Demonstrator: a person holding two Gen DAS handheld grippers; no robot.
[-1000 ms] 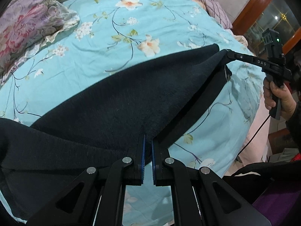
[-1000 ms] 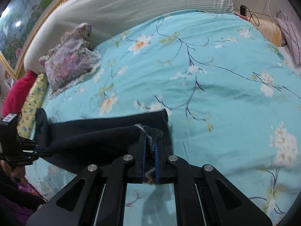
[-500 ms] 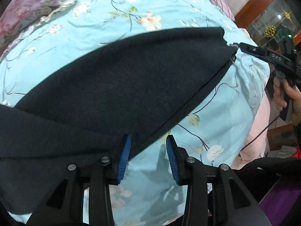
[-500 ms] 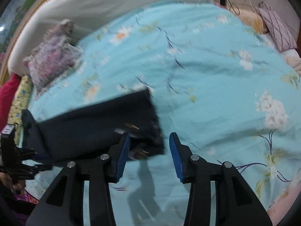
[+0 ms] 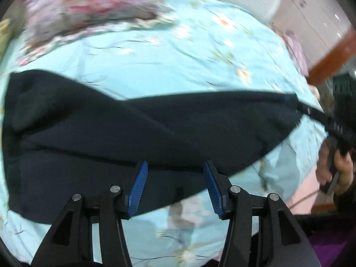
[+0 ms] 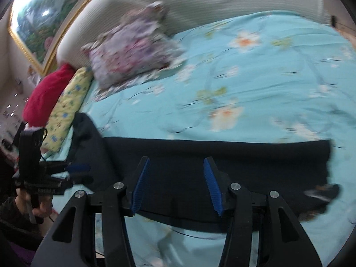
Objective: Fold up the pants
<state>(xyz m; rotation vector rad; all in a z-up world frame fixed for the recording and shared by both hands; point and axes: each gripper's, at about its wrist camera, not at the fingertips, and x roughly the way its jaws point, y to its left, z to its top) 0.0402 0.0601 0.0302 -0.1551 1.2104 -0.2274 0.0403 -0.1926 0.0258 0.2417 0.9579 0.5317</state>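
Lying flat across the lower half of both views on the floral bedspread (image 6: 255, 71), the dark pants (image 5: 155, 129) look soft and limp; both tongs, left (image 5: 175, 187) and right (image 6: 175, 184), have just been opening, nothing between them; grip at hems.

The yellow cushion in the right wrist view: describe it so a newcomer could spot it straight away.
Start at the turquoise floral bedspread and go to its left edge below the headboard. The yellow cushion lies there, wedged between a red pillow and the purple floral pillow. It alone is pale yellow with small blue-green prints.

Left claw (image 5: 174, 185), just opening, hovers above dark pants (image 5: 124, 131).
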